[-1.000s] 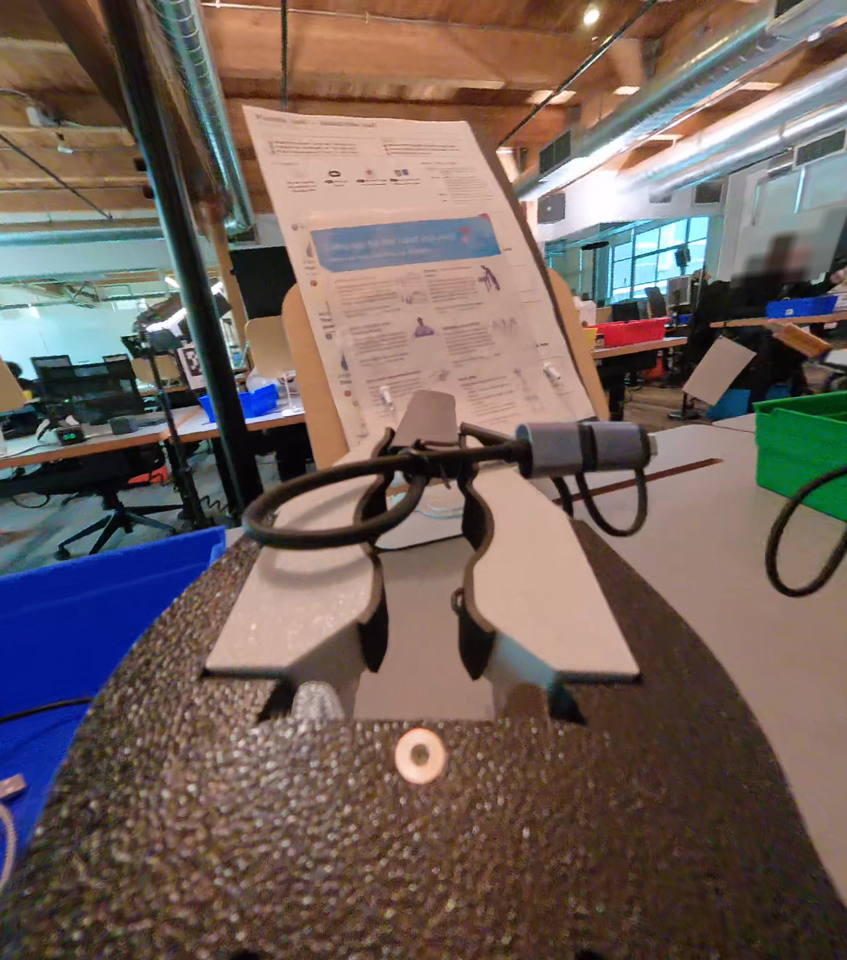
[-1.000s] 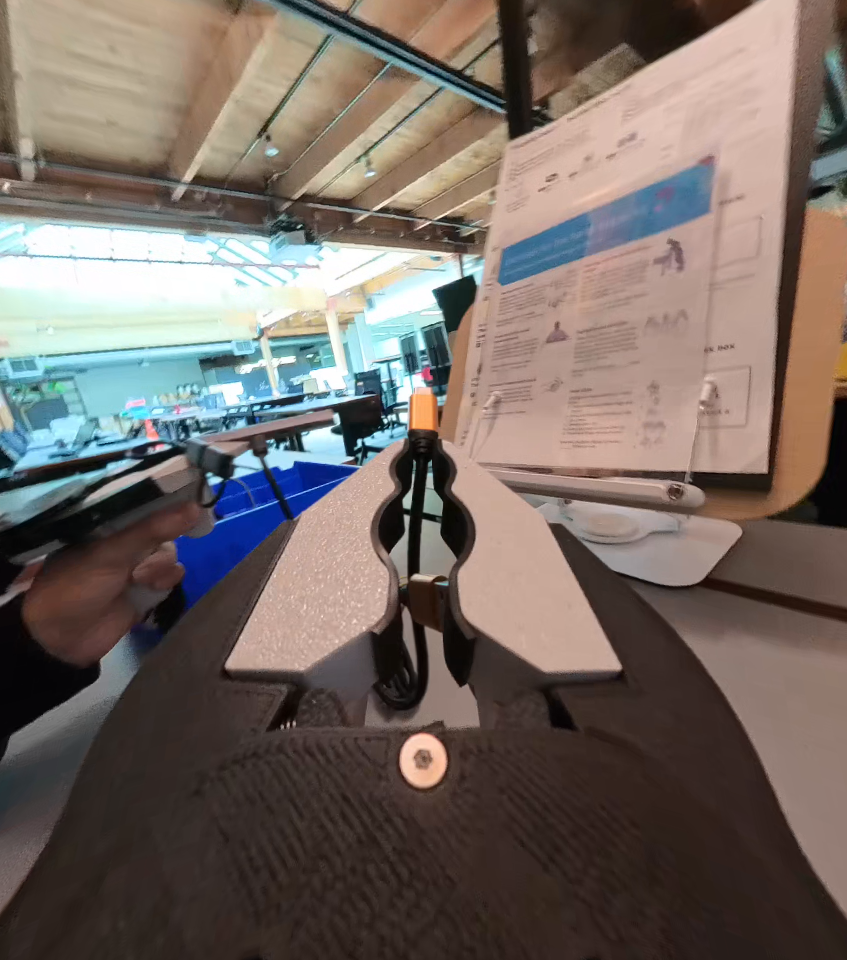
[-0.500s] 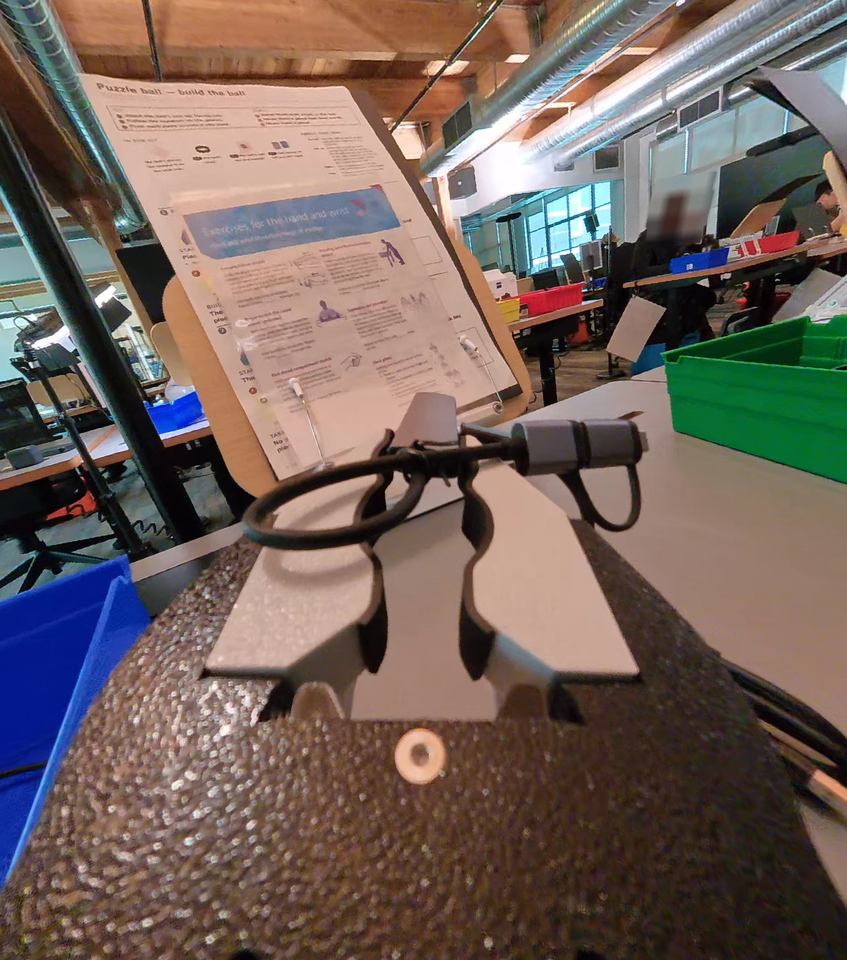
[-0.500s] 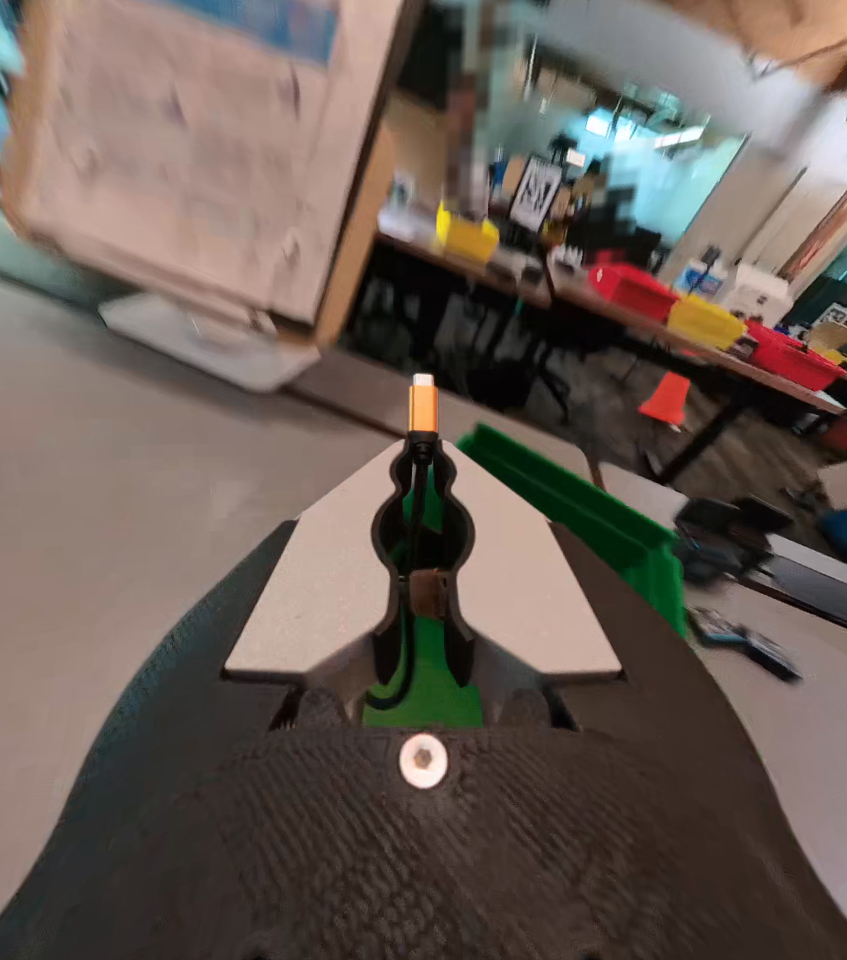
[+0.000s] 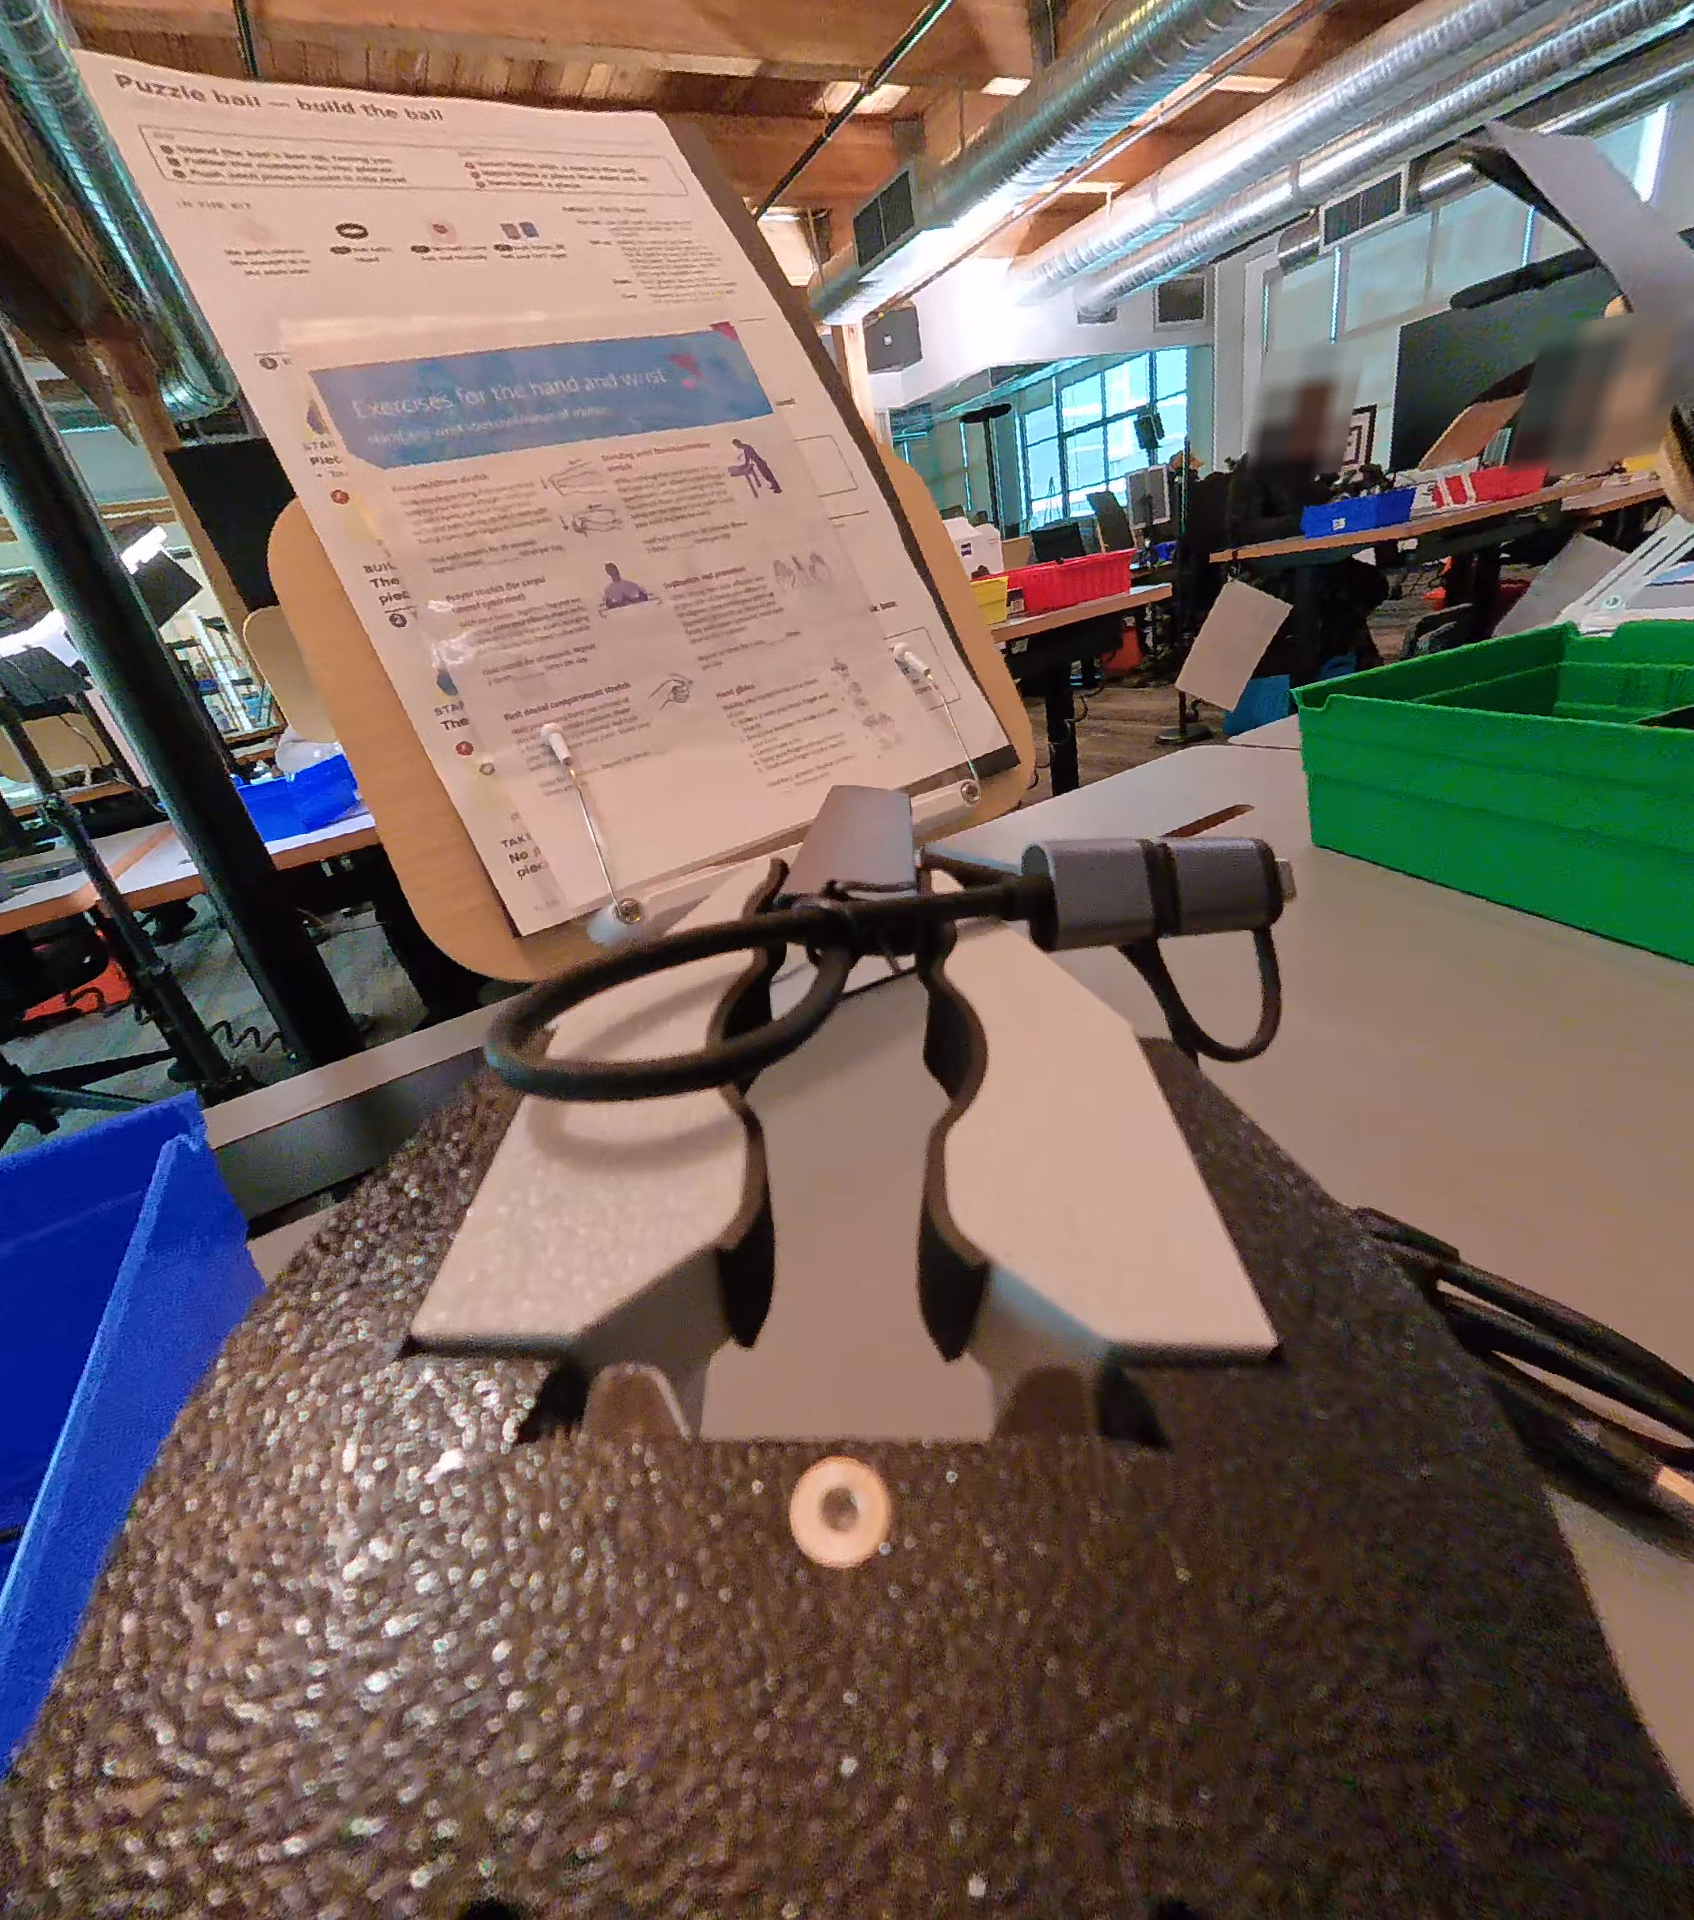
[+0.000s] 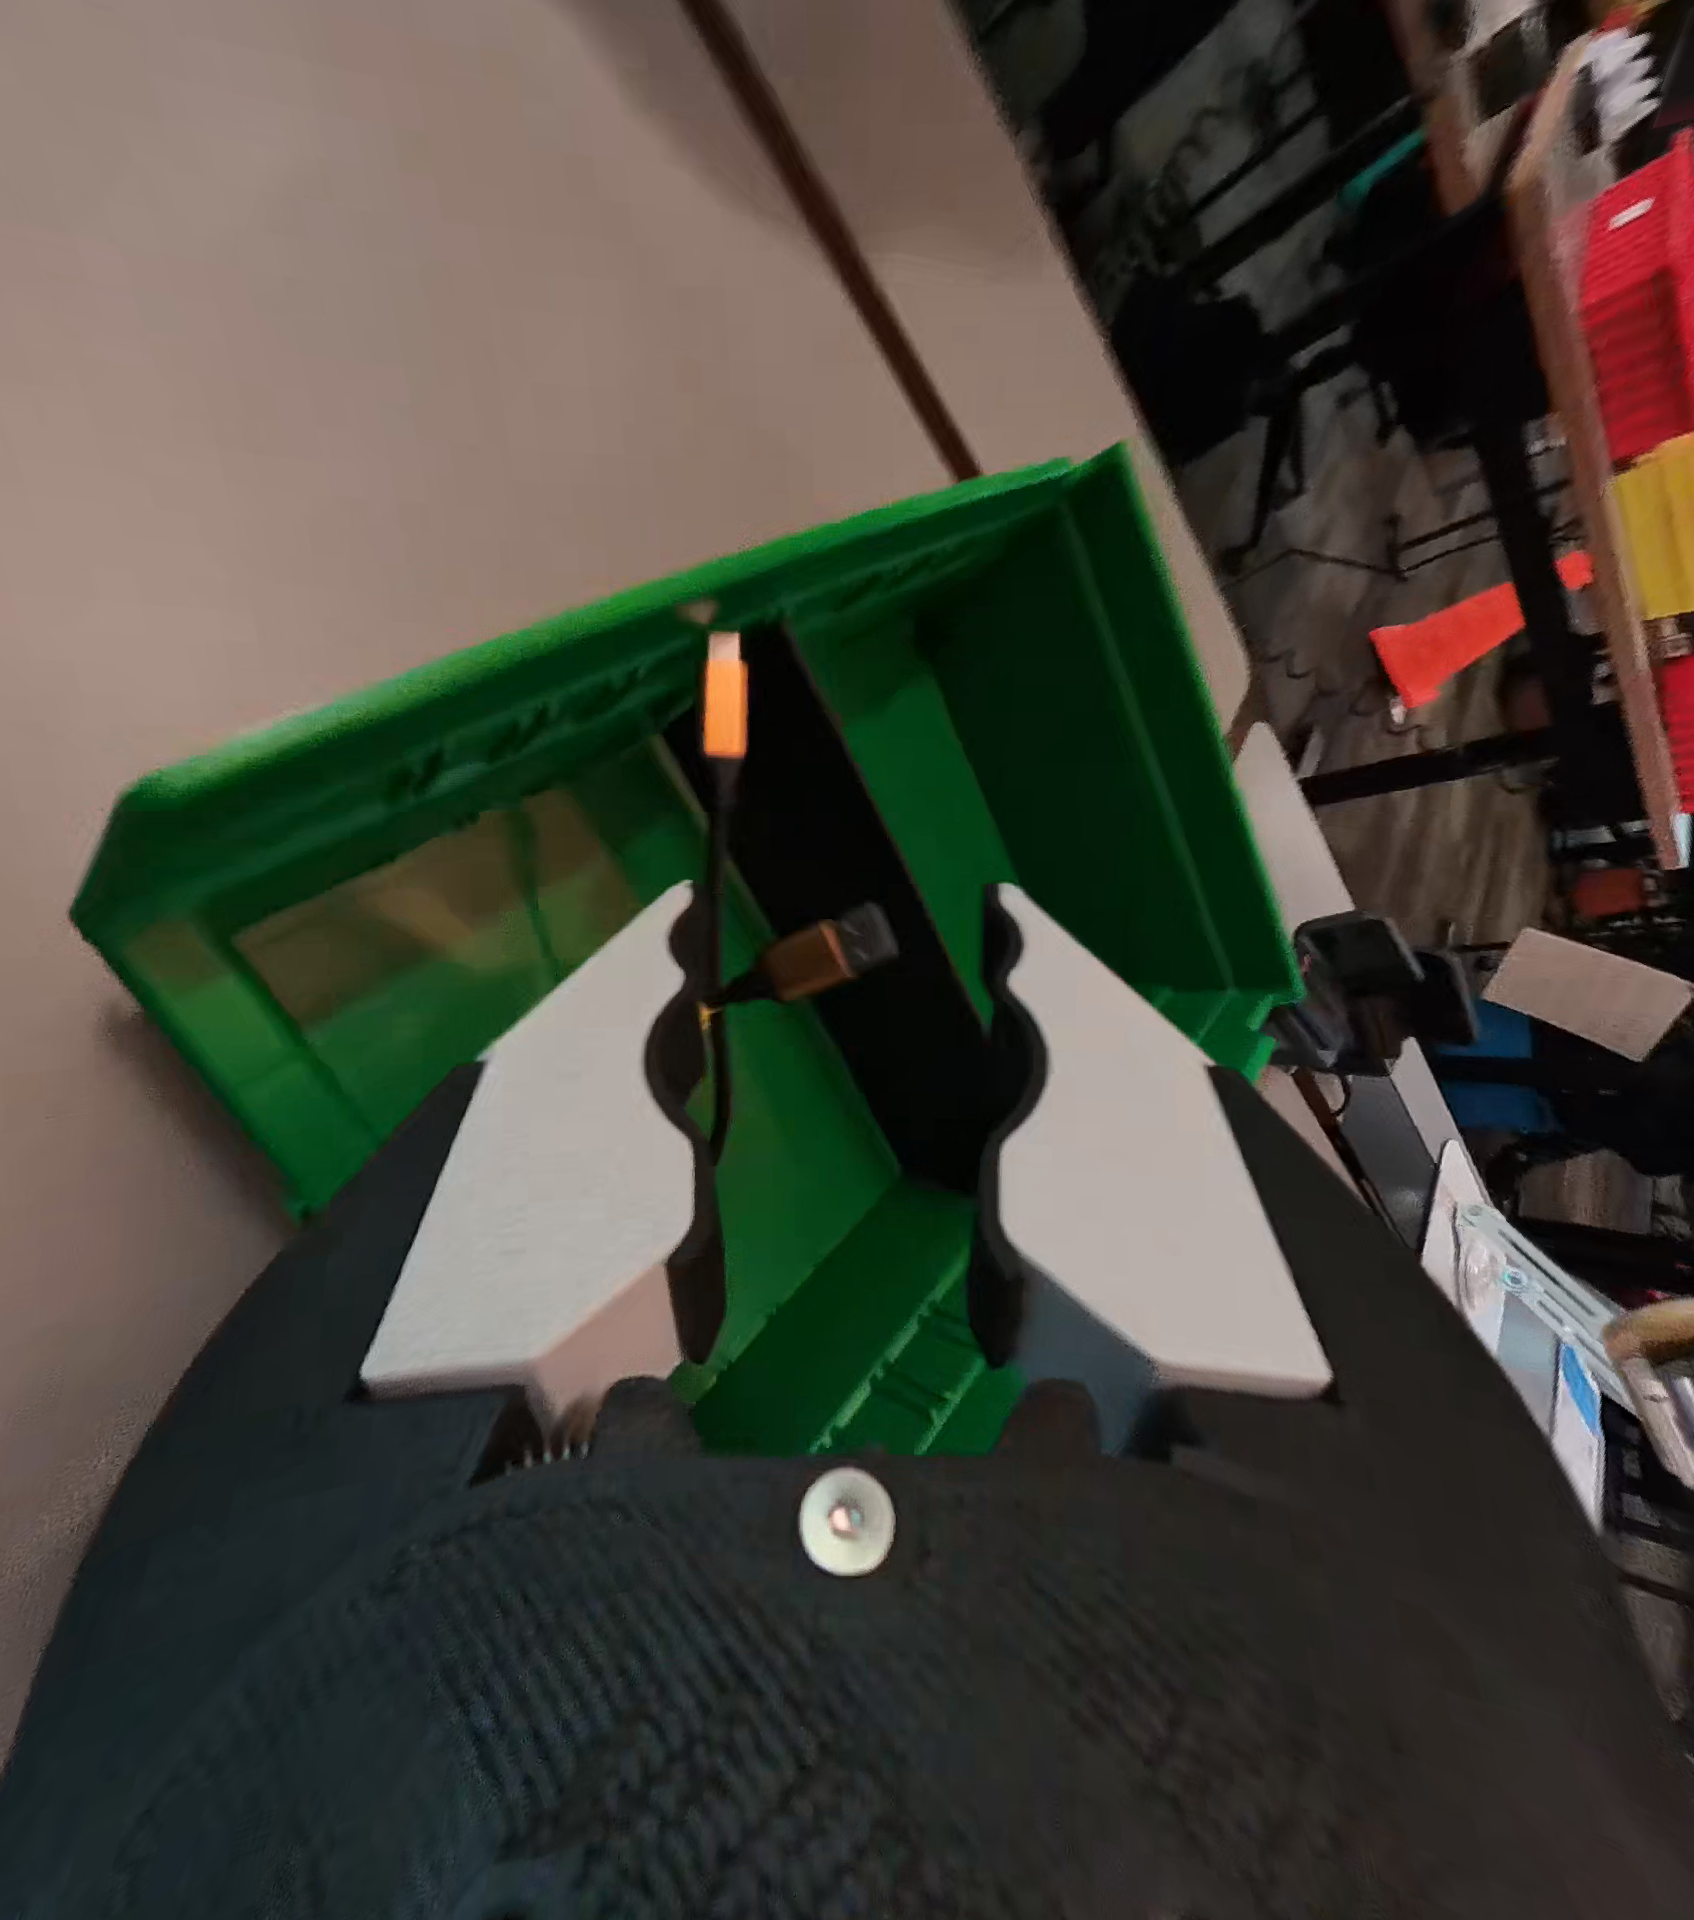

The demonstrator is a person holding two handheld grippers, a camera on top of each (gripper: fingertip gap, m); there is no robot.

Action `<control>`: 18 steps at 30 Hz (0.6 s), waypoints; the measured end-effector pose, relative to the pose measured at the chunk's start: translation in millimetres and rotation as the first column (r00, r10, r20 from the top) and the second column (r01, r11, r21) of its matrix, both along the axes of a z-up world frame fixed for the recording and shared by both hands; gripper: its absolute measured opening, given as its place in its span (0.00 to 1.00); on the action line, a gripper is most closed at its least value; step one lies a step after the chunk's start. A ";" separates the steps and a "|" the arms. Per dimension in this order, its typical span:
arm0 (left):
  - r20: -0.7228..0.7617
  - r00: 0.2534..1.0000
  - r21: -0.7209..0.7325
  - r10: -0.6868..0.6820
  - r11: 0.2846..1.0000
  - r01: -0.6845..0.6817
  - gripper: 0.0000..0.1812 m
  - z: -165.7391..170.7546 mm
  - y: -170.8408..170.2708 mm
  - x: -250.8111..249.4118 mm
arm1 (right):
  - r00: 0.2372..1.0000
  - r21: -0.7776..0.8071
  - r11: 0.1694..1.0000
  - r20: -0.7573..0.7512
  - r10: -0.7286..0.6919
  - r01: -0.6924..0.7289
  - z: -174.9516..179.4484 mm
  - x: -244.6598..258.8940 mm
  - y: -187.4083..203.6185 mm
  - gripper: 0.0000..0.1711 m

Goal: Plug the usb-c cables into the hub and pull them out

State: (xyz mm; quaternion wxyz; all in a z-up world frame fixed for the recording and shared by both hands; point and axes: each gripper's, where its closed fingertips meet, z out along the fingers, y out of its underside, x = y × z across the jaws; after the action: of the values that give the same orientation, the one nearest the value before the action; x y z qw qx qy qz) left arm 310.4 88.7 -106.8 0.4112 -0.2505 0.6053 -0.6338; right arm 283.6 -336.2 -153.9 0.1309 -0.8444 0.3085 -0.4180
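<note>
My left gripper (image 5: 848, 914) is shut on a looped black cable (image 5: 656, 1029) with a thick grey plug (image 5: 1155, 894) that sticks out to the right, held above the grey table (image 5: 1445, 1091). My right gripper (image 6: 843, 894) is open, tilted, and above the green bin (image 6: 1030, 727). A thin black cable with an orange USB-C plug (image 6: 723, 691) lies along the inner side of its left finger. A second orange plug (image 6: 822, 961) hangs between the jaws. The right wrist view is blurred.
A document stand with printed sheets (image 5: 562, 520) stands just behind the left gripper. A blue bin (image 5: 22, 1351) is at its left and the green bin (image 5: 1549, 790) at its right. A black cable bundle (image 5: 1601, 1392) lies on the table. Some 45 cm of space lies between my two pairs of fingers.
My right gripper swung from the document stand to above the green bin, tilted, and opened, so the orange cable is no longer clamped. The left gripper keeps its hold and barely moved.
</note>
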 end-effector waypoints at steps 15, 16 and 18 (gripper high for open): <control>0.014 0.986 -0.053 -0.163 0.985 0.164 0.12 2.9 -22.2 -15.1 | 0.834 0.693 0.464 0.449 0.320 -0.551 40.4 -0.3 345.6 0.28; 0.020 0.985 -0.050 -0.169 0.984 0.169 0.12 3.1 -23.5 -16.3 | 0.823 0.710 0.418 0.464 0.328 -0.567 40.4 -0.8 357.2 0.27; 0.023 0.986 -0.038 -0.163 0.986 0.164 0.12 2.1 -23.5 -15.7 | 0.807 0.741 0.331 0.491 0.328 -0.585 44.8 -5.3 369.6 0.22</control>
State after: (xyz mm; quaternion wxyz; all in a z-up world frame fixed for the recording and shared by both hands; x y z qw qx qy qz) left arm 294.7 65.2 -104.7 0.3588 -0.2019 0.6072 -0.6795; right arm 278.3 33.4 -109.1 0.6889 -0.6485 0.2036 -0.2517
